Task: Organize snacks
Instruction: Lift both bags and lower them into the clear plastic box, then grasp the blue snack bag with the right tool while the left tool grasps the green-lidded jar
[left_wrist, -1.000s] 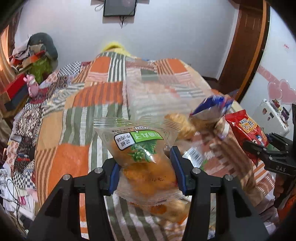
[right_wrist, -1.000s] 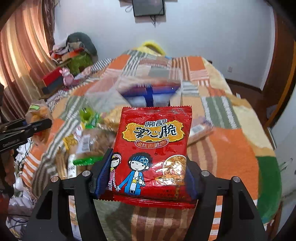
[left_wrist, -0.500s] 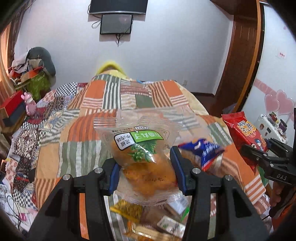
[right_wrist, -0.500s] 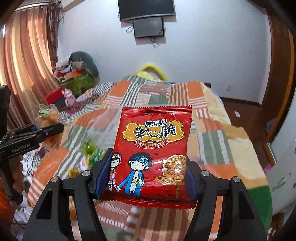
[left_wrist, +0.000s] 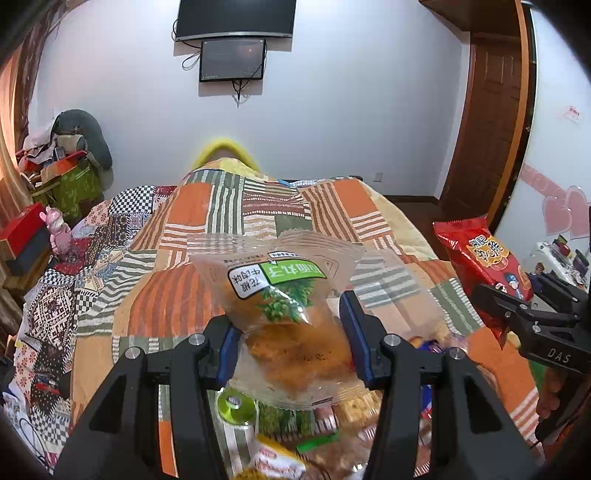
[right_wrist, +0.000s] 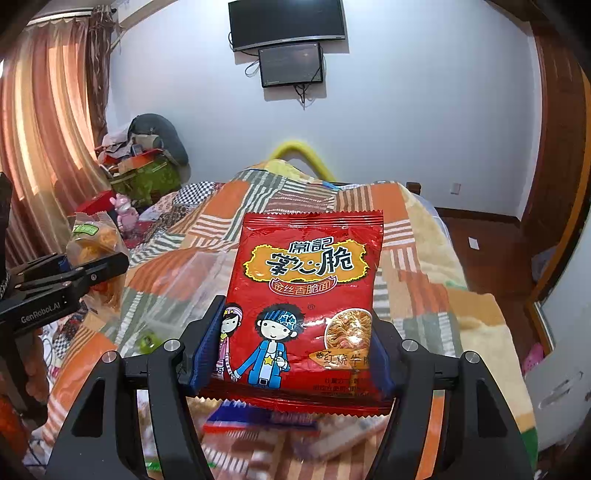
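We have a packet in each hand, both lifted clear above the bed (left_wrist: 373, 221). Our left claw (left_wrist: 291, 332) is closed on a clear snack bag (left_wrist: 284, 295) with a green label and orange pieces inside, its blue pads pressing the lower half from either side. Our right claw (right_wrist: 295, 354) grips a red noodle-snack packet (right_wrist: 303, 295) by its bottom part, the packet standing upright between the pads.

Under the claws, at the near end of the patchwork quilt (right_wrist: 424, 295), lies a loose pile of snacks (left_wrist: 280, 443) (blurred in both views, so we cannot tell what kinds or how many, beyond a green-topped item, some wrappers and a blue-and-red packet). The rest of the quilt ahead looks bare of snacks.

As we judge it, the organizing is at an early stage: two items are picked and in the air, nothing we can see has been set out in an ordered place, and the pile below is not yet sorted. What is left is to put these two down somewhere sensible, well apart from the heap, then work through the remainder.
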